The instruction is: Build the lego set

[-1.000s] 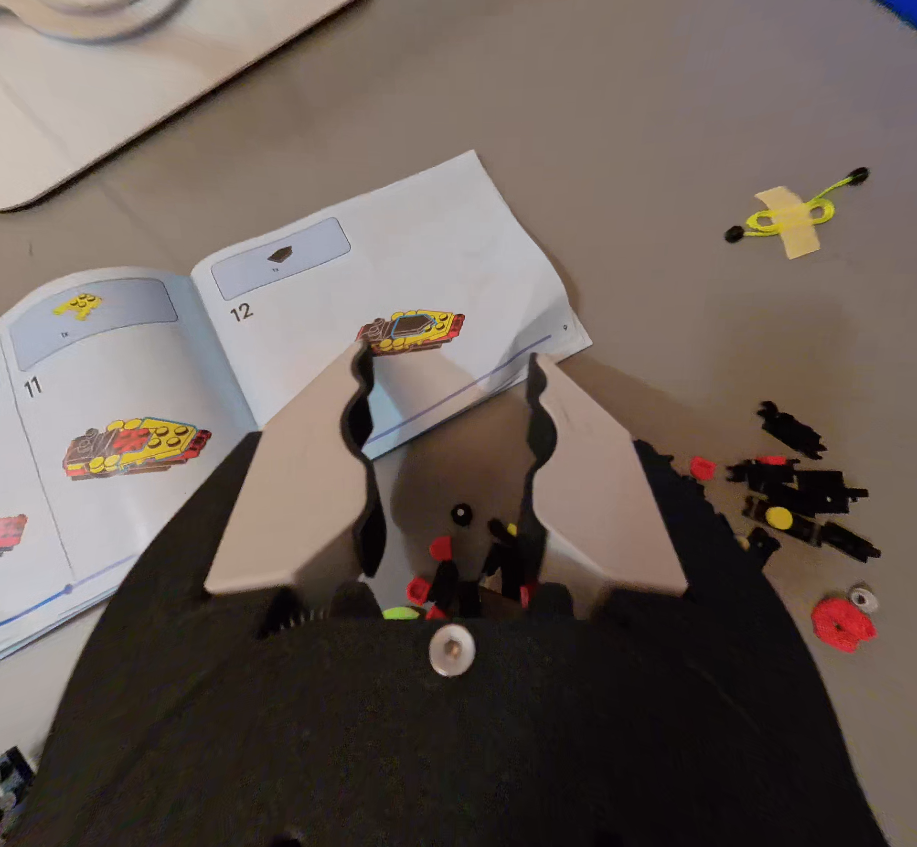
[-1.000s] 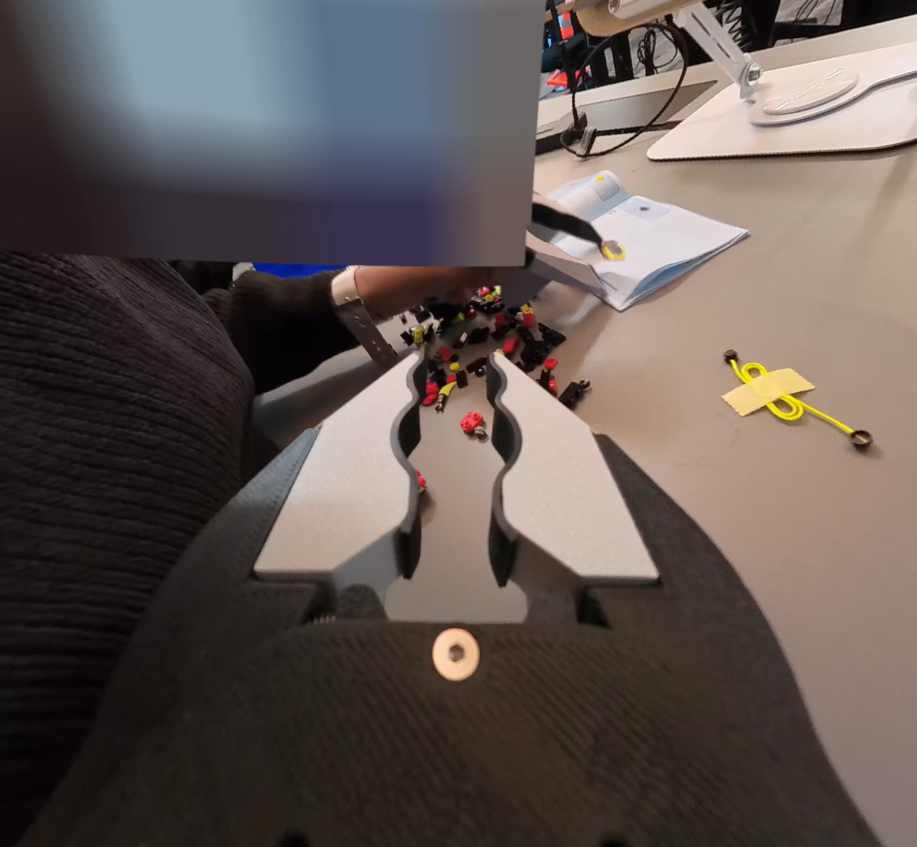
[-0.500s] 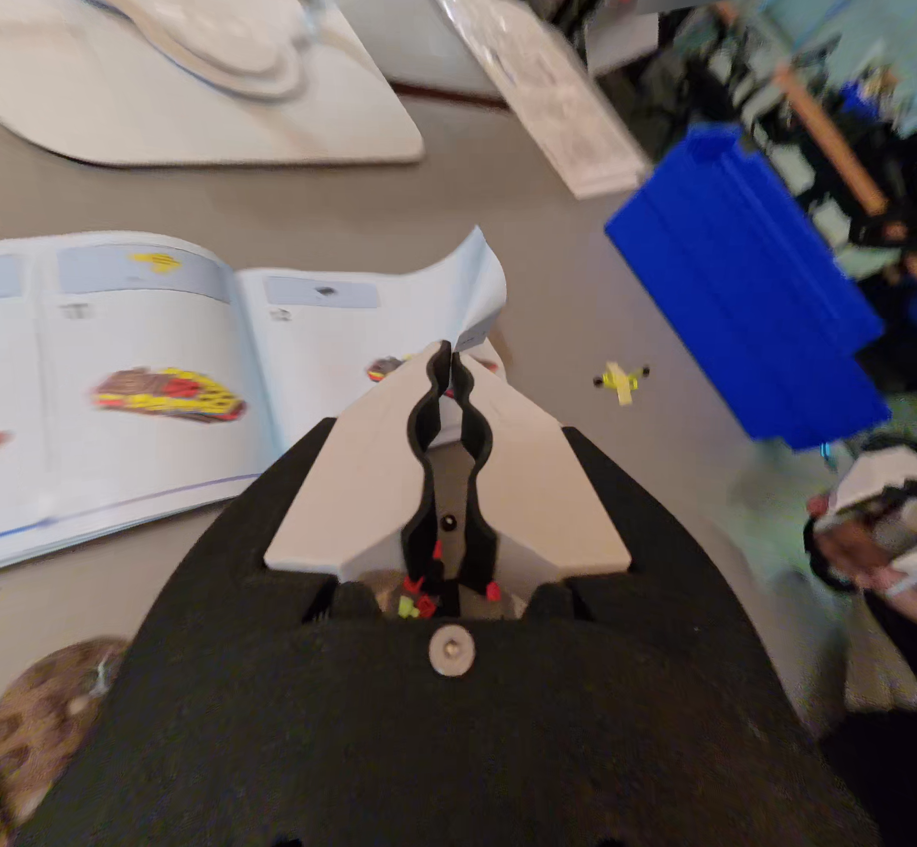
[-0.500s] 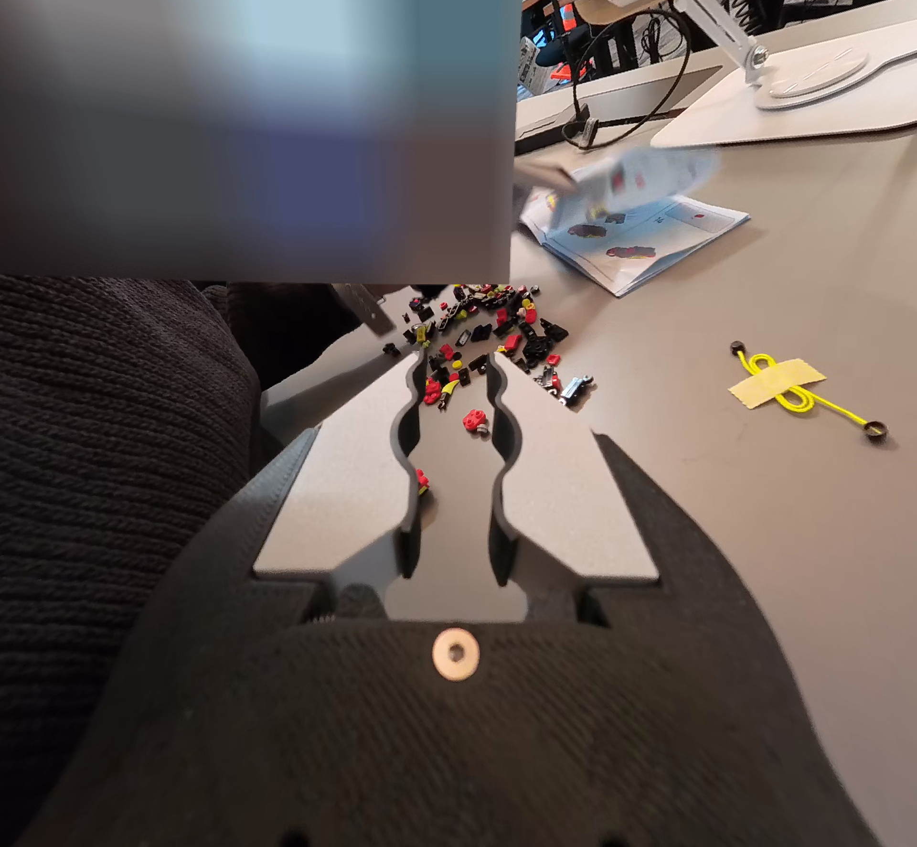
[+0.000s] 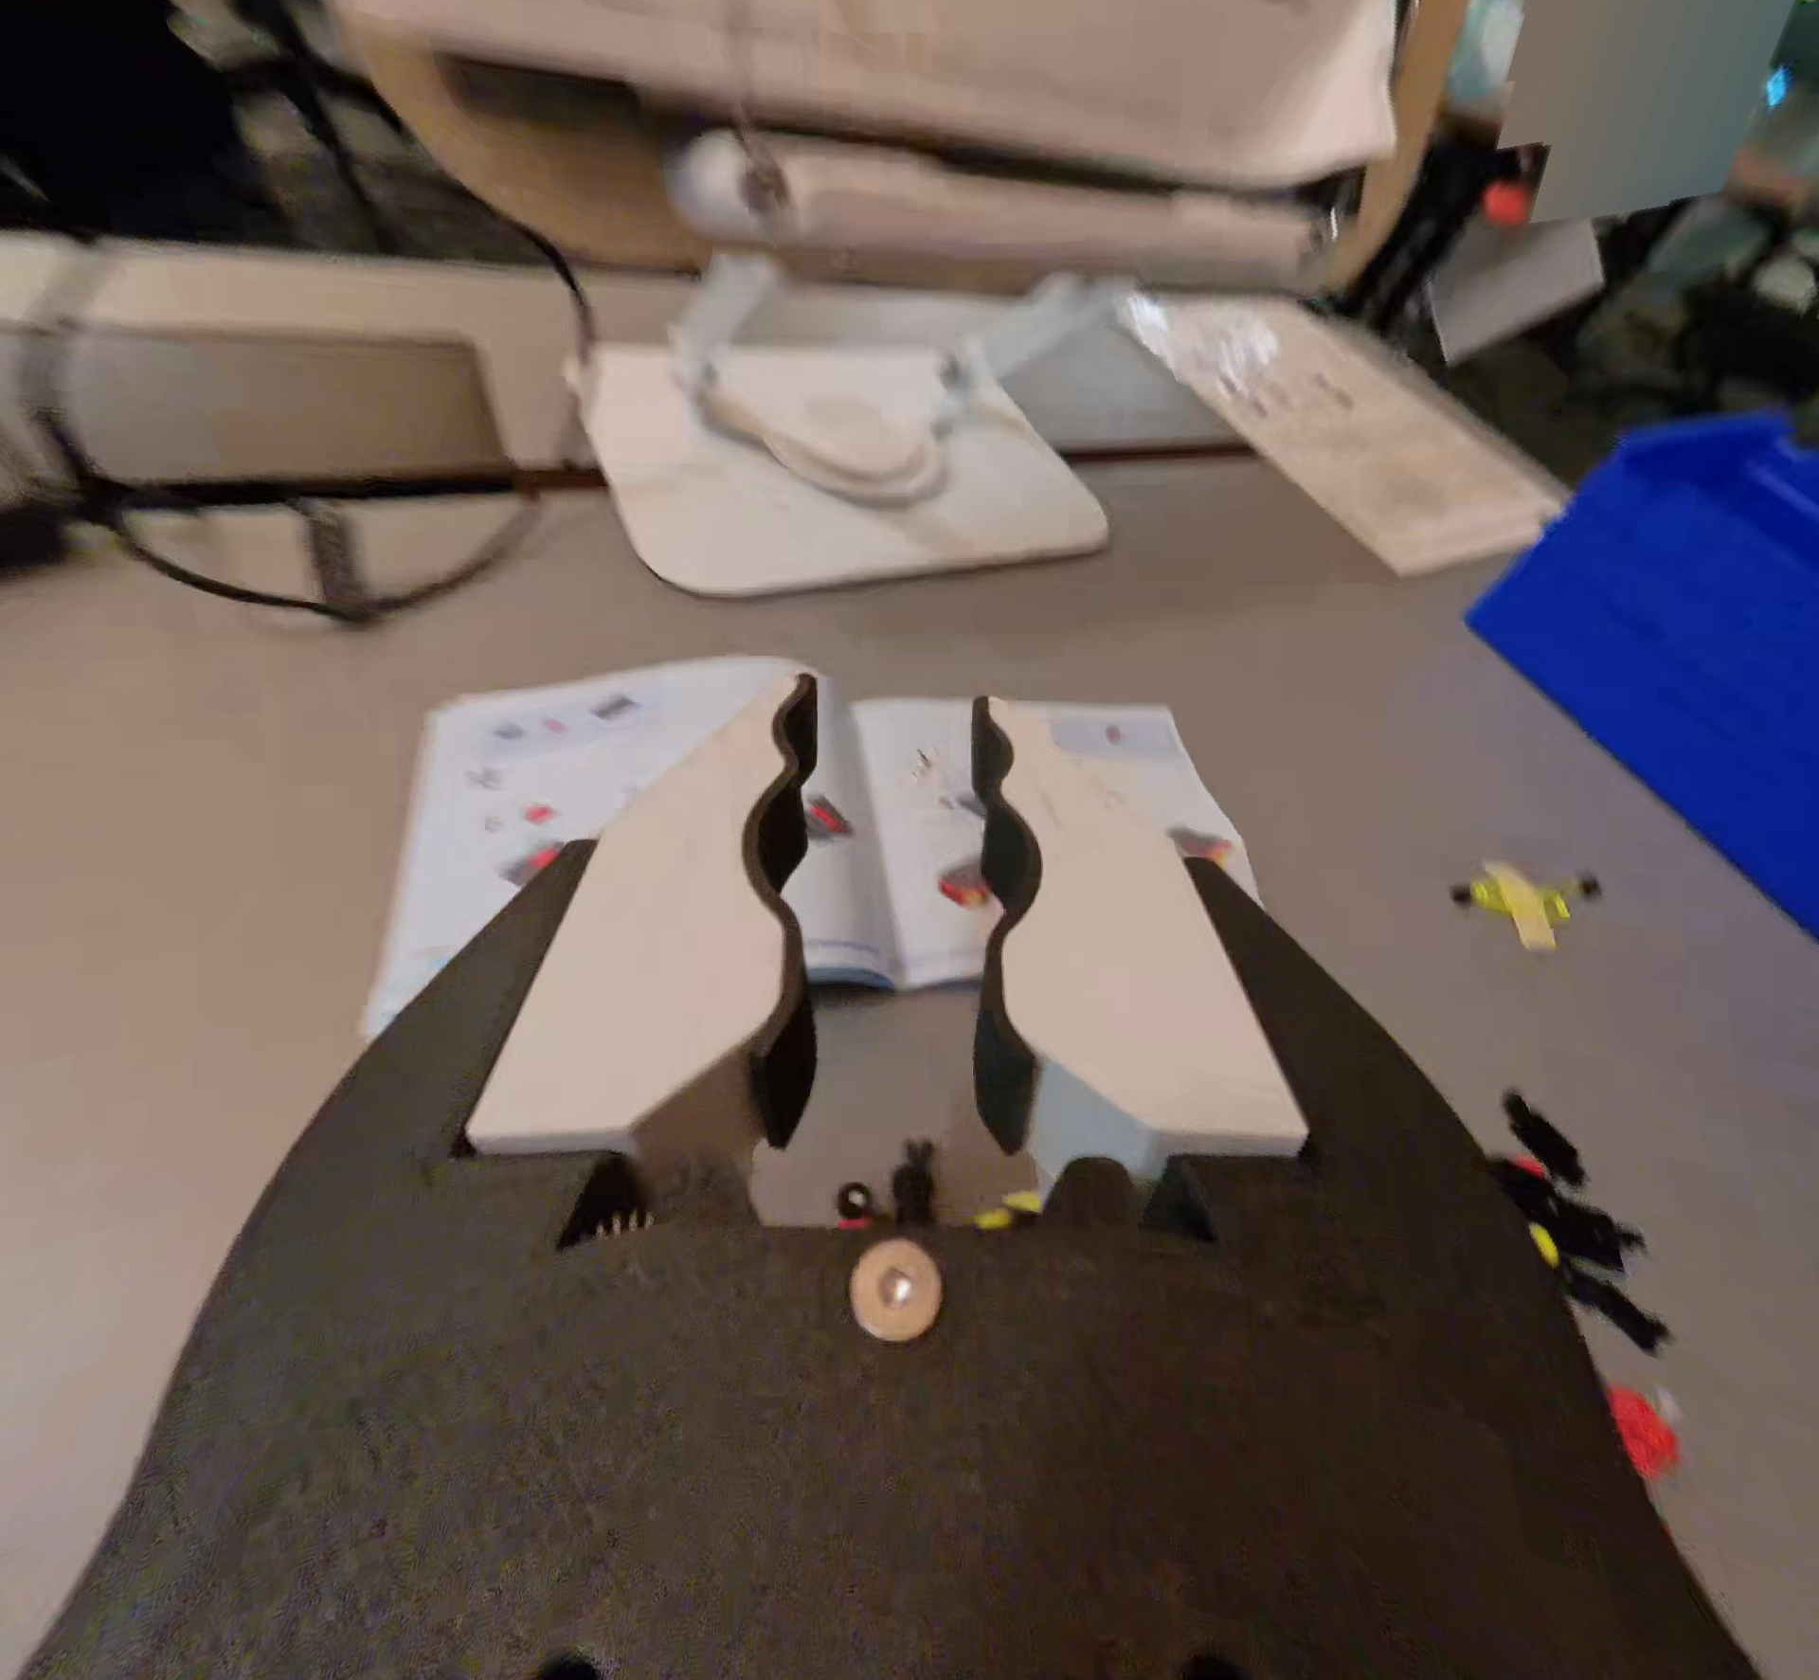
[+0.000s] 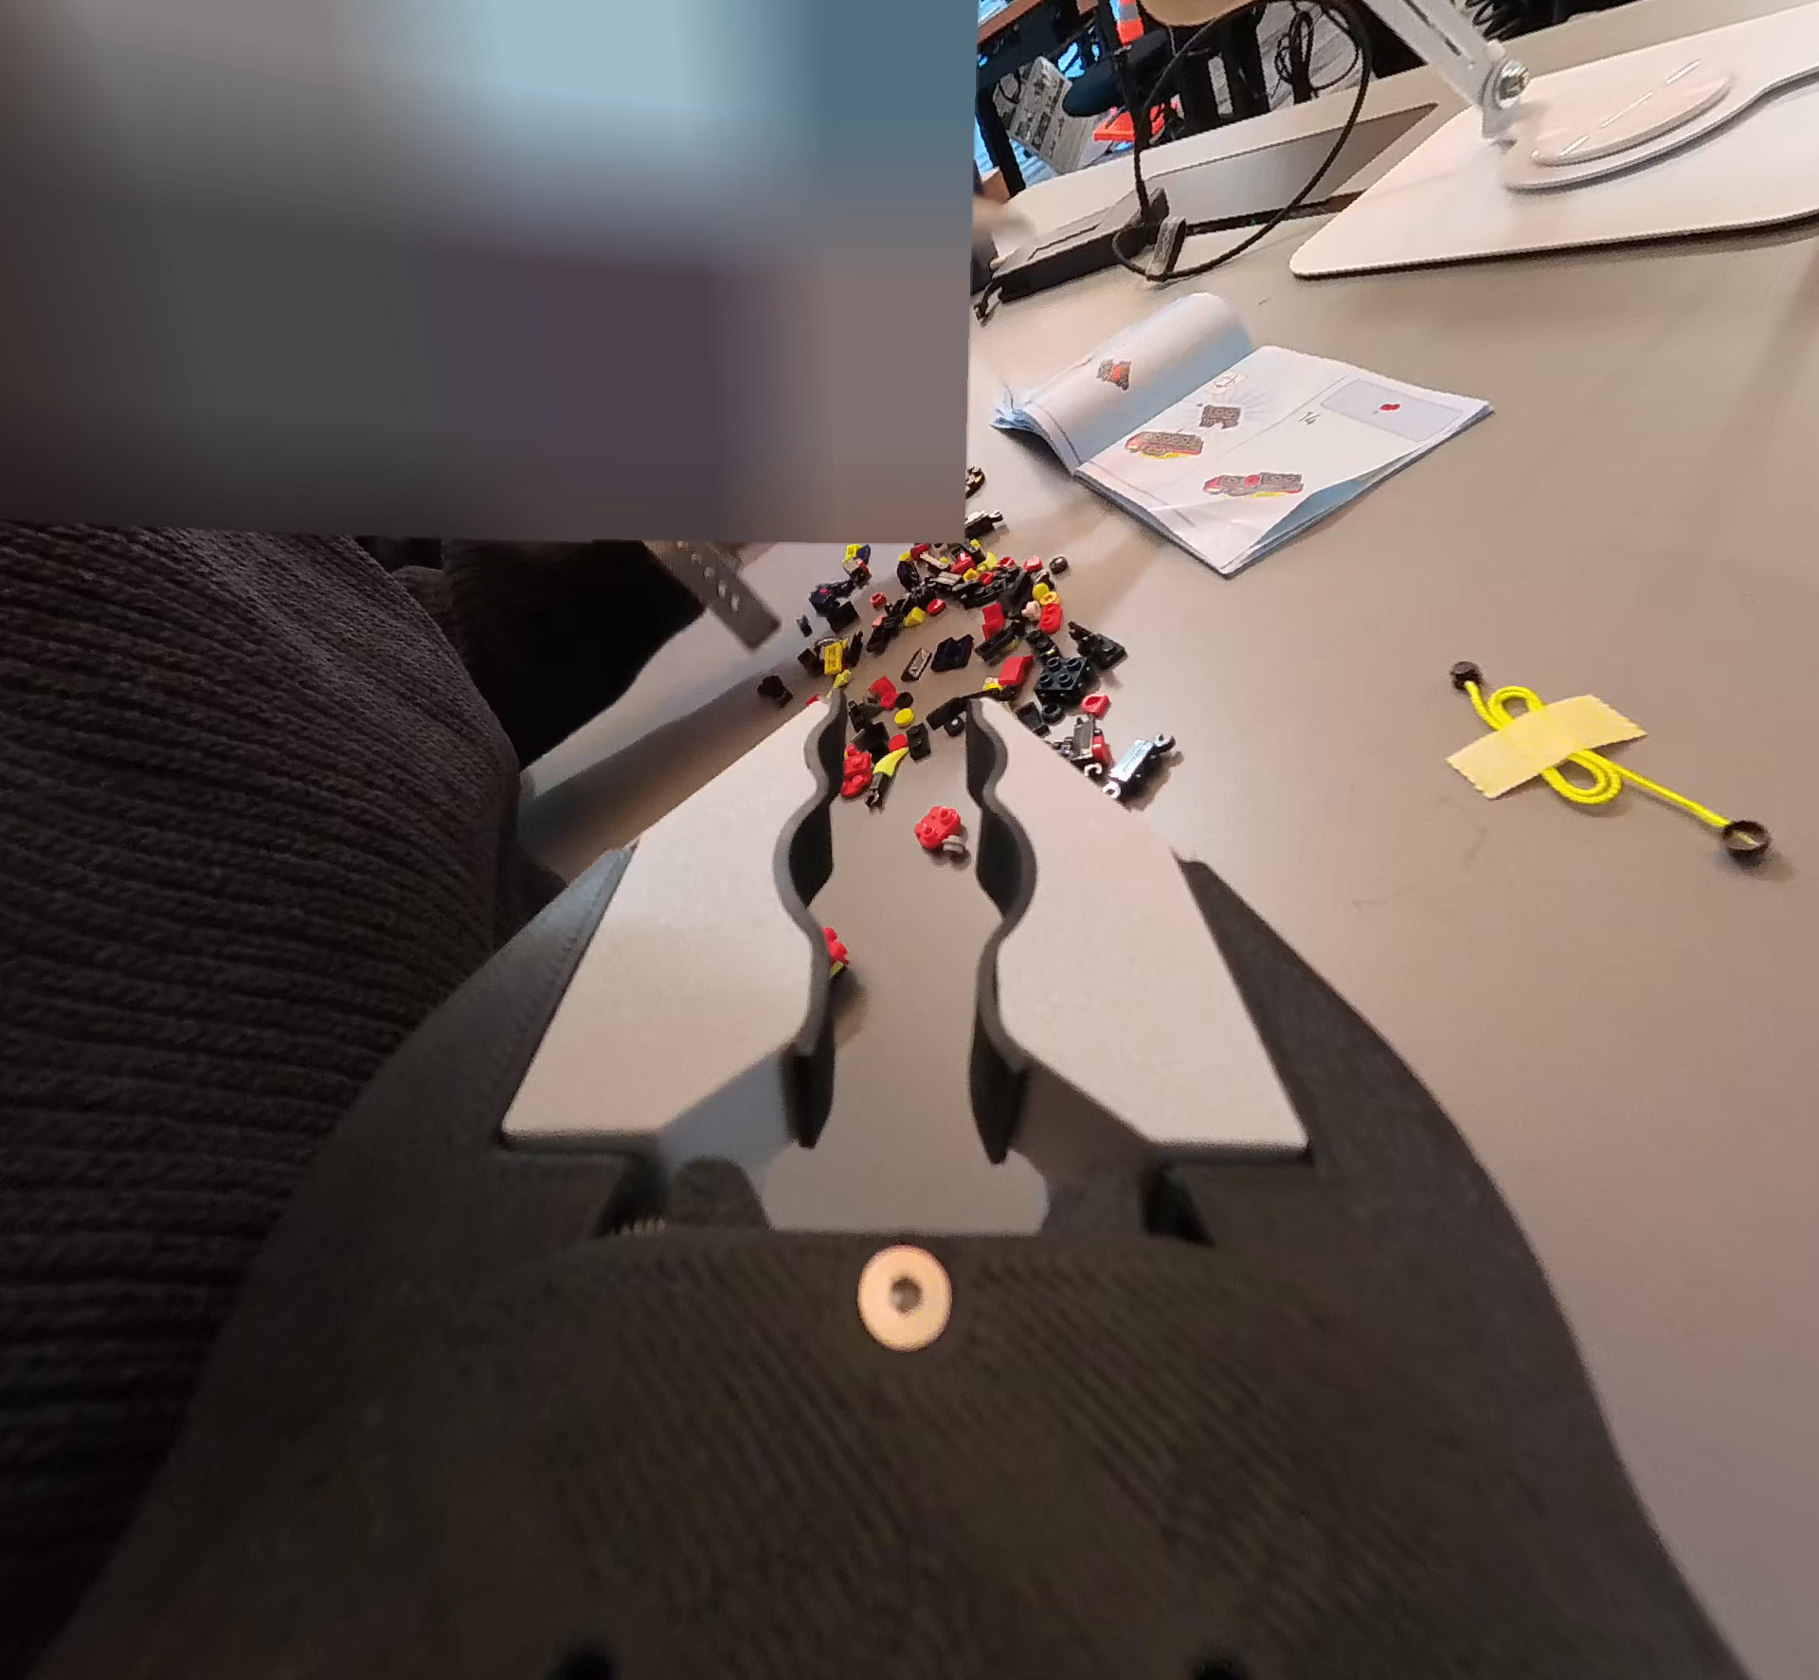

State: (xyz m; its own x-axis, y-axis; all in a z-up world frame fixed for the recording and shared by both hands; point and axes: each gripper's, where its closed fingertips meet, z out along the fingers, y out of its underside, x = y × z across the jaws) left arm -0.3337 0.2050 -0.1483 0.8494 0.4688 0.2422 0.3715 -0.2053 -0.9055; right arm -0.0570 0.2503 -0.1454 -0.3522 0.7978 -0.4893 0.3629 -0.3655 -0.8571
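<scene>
While left hand-held gripper (image 5: 894, 717) hovers parted, empty over booklet (image 5: 886, 845), right hand-held gripper (image 6: 906, 717) likewise above bricks (image 6: 965, 638).

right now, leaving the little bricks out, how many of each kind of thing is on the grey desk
instruction booklet: 1, lying open
yellow elastic cord under tape: 1
white monitor stand base: 1
blue bin: 1
handheld tool: 2, left tool and right tool, both open with nothing held
total: 6
</scene>
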